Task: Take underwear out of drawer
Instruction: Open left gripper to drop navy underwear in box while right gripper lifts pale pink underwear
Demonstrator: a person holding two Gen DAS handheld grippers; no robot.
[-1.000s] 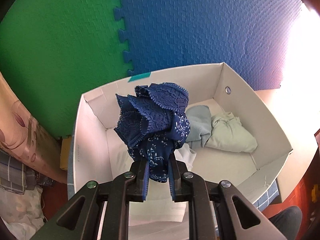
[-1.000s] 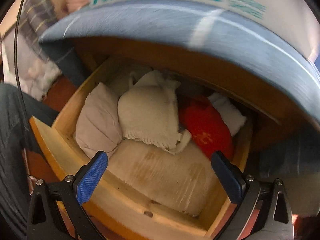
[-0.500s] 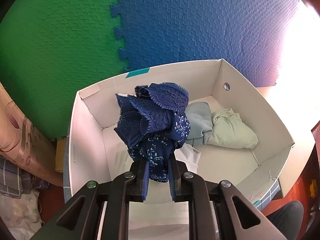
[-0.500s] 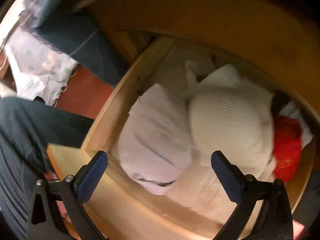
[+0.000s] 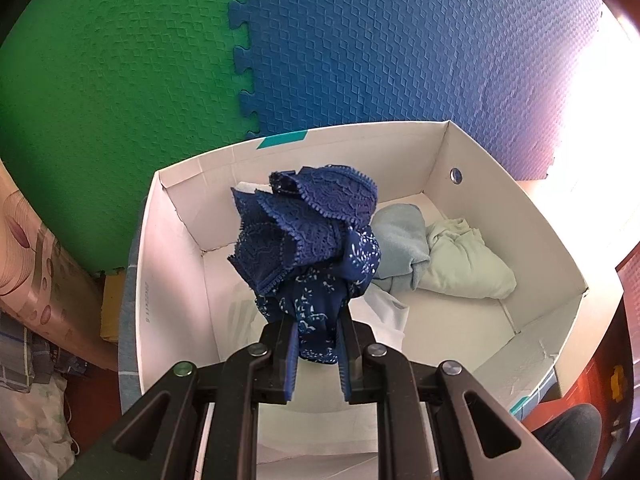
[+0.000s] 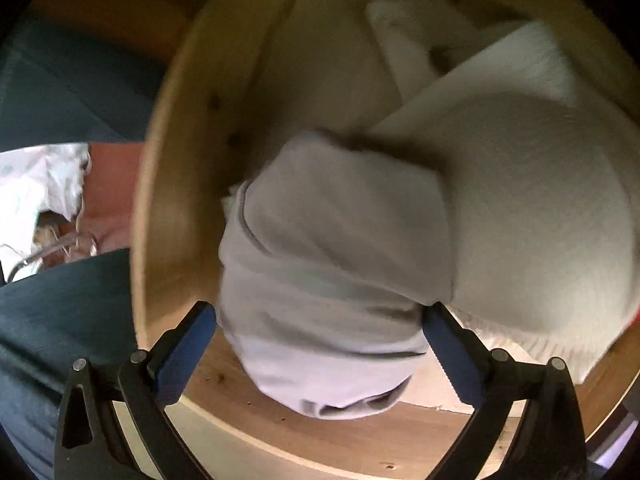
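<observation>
Grey briefs [image 6: 336,280] sat between the wide-apart right claw [image 6: 320,344]; it should close low around them, while the left claw [image 5: 316,354] stayed clamped on blue underwear [image 5: 308,240].

Left tool [image 5: 316,344] clamped tight, angled down; right tool [image 6: 318,344] spread wide.

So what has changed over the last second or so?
The right gripper dropped into the wooden drawer, open fingers now straddling the pale grey garment, not yet gripping. Unchanged: the left gripper stays clamped on the blue lace underwear above the white box.
</observation>
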